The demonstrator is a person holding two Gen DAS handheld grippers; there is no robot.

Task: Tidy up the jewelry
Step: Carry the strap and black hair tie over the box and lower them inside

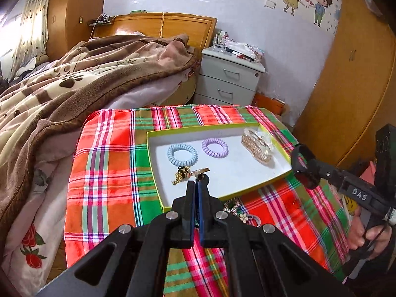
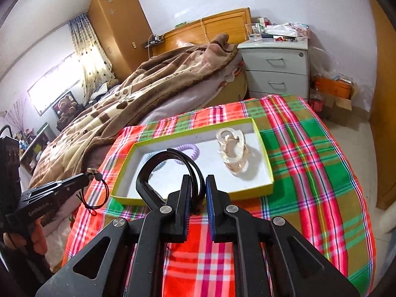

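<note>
the left gripper (image 1: pixel 197 182) has its tongs pressed together on a small hair tie with a gold charm (image 1: pixel 190 172), the black elastic loop dangling below it in the right wrist view. it hangs over the near left corner of the yellow-rimmed tray (image 1: pixel 158 188), which sits on the plaid tablecloth (image 1: pixel 104 173).

inside the tray, a pale blue spiral hair tie (image 1: pixel 182 154) lies at eleven o'clock from the left fingertips, a lilac spiral hair tie (image 1: pixel 214 147) at about one o'clock, well apart from the blue one, and a clear-and-gold hair claw (image 1: pixel 257 148) at two o'clock near the tray's right wall.

the right gripper (image 2: pixel 198 185) has its tongs clamped on a black headband (image 2: pixel 158 170), gripped by one end so the arc stands up in front of the camera. in that view the band hides much of the lilac tie and nearly all of the blue one. the gripper hovers at the tray's near rim.

more jewelry (image 1: pixel 243 216), a flower piece and some chain, lies on the cloth at five o'clock from the left tips, just outside the tray's near edge.

around: a bed with a brown paw-print blanket (image 1: pixel 74 79) at ten o'clock, a grey nightstand (image 1: pixel 230 79) with clutter on top at twelve, a wooden wardrobe (image 1: pixel 346 79) at two.
</note>
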